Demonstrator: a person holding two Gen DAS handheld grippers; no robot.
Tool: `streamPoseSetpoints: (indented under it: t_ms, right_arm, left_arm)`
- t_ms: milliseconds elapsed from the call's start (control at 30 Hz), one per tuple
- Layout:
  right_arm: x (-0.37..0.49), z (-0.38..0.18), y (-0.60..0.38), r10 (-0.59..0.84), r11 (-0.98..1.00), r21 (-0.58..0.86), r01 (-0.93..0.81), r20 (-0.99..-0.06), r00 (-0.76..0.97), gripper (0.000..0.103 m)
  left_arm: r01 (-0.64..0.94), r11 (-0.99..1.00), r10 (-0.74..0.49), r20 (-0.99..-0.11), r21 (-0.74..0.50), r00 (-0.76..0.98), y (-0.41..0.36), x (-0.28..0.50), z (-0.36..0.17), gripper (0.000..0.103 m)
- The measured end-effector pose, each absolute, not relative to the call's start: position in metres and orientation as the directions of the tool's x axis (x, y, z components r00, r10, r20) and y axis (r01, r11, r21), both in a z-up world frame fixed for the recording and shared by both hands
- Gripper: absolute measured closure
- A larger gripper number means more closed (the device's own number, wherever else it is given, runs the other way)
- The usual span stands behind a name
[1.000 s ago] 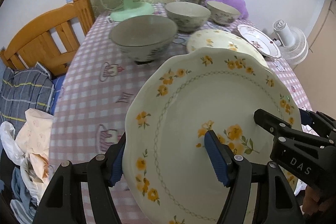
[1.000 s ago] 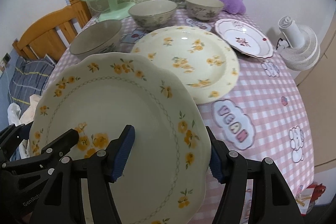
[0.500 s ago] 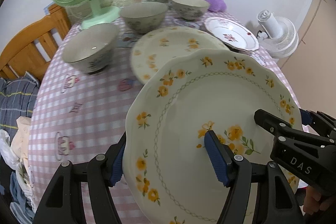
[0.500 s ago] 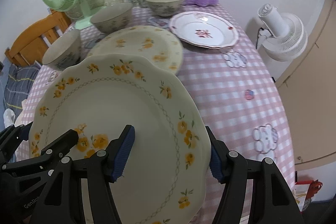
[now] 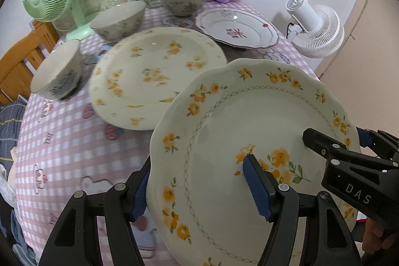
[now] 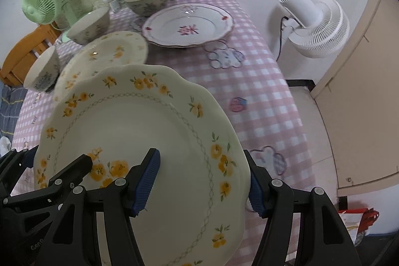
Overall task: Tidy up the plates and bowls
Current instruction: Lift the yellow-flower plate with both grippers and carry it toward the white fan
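Carried plate: cream scalloped ceramic plate with yellow flowers and a chain-pattern ring [image 5: 251,146], held up over the near end of the pink-and-white checked tablecloth [image 5: 62,141], tilted.
Left gripper [image 5: 197,188]: partly spread, blue ribbed pads clamping the plate's left rim, one pad on the face, the other behind the edge.
Right gripper [image 6: 202,181]: same partial spread, pinching the right rim from the opposite side.
Likely landing spot: second cream yellow-flowered plate [image 5: 154,76] lying flat on the cloth just beyond; only a guess.
Slip risk: glazed rim, narrow pads, edge grips only; uneven pull between the two hands could twist the plate loose.
Collision risk: far scalloped edge near the flat plate; coming down tilted could chip rim against rim.
Bystanders: grey-rimmed patterned bowl [image 5: 57,74] just left of the flat plate, white plate with a red flower [image 5: 237,29] behind it; a wide swing could knock either.
Release risk: letting go one side first would drop the plate edge-on.
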State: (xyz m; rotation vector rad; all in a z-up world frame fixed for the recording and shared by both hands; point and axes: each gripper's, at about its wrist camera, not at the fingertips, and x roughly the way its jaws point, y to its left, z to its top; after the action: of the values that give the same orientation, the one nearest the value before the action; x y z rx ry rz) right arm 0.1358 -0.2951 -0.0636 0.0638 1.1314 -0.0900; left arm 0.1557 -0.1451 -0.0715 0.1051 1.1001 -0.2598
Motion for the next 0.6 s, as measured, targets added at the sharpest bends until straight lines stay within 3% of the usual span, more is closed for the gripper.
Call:
streamPoseSetpoints:
  t_ms: [600]
  right_arm:
    - [0.153,-0.105,-0.345,-0.003,0.996,0.024,0.082,-0.949,0.314,0.037]
  left_arm:
    - [0.189,0.980,-0.118,-0.937,-0.057,0.329,-0.186,0.174,-0.113,0.032]
